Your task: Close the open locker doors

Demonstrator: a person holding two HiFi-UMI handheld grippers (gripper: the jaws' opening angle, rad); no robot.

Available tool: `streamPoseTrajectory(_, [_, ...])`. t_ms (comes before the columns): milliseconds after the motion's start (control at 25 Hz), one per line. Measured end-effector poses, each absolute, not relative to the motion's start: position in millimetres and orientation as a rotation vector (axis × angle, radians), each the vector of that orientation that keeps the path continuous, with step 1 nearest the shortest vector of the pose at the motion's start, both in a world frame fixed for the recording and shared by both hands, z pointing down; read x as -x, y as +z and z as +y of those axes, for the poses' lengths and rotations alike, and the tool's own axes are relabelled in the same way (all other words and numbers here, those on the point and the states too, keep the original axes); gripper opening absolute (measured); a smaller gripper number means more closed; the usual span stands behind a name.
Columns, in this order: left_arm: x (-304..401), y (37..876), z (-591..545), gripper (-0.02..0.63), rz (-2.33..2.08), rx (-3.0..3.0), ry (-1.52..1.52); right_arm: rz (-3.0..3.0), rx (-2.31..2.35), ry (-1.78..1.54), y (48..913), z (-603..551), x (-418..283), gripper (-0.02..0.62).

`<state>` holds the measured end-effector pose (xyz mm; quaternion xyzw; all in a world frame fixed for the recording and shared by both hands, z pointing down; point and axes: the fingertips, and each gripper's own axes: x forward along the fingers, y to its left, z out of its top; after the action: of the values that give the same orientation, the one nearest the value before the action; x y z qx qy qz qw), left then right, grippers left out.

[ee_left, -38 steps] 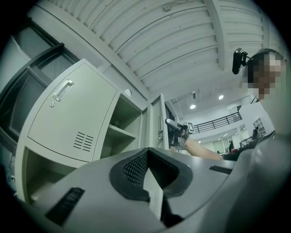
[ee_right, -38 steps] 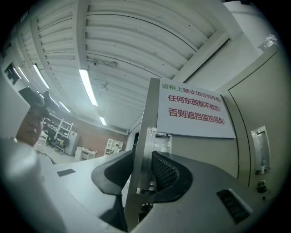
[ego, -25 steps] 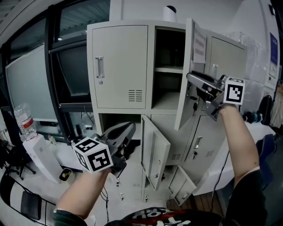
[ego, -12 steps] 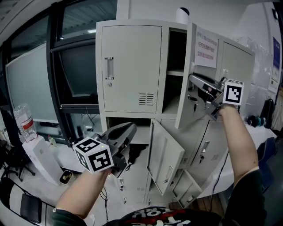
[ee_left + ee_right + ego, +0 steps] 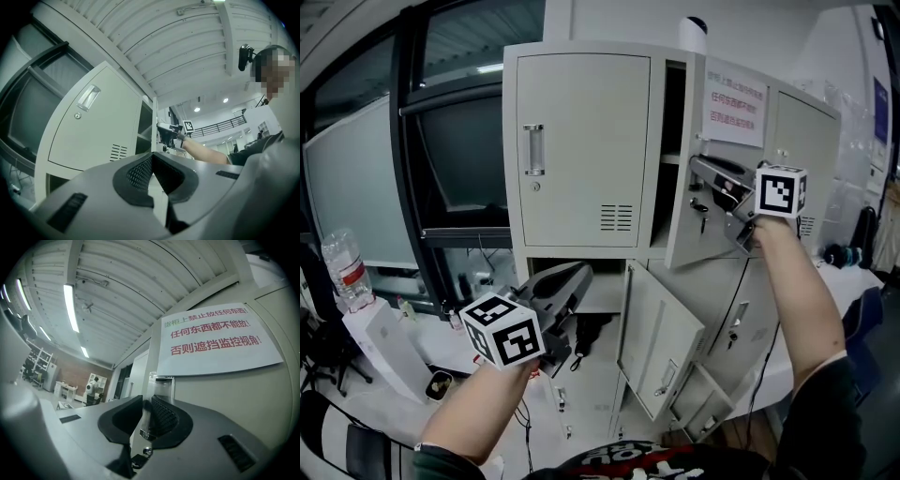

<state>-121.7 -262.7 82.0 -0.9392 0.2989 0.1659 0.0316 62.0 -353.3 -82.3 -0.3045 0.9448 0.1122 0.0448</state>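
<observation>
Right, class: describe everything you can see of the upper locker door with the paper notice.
The door is pale grey, seemingly painted metal, hanging partly open on the top row beside a dark compartment. A white notice with red and green print is stuck near its top. The right gripper, jaws closing, has the door's handle between them.

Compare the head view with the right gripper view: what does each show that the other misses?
Only the head view shows the left gripper, an open lower door and a water bottle. Only the right gripper view shows the right gripper with its jaws closing around the upper door's handle, not yet pressing it, plus a distant person under ceiling lights. Both show the upper door and its printed notice.
</observation>
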Motion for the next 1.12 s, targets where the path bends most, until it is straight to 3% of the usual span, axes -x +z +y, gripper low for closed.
streamPoseTrajectory(1120, [168, 106, -290, 0.008, 0.924, 2.934, 0.494, 2.697, 1.459, 0.33, -79, -444, -46, 0.069])
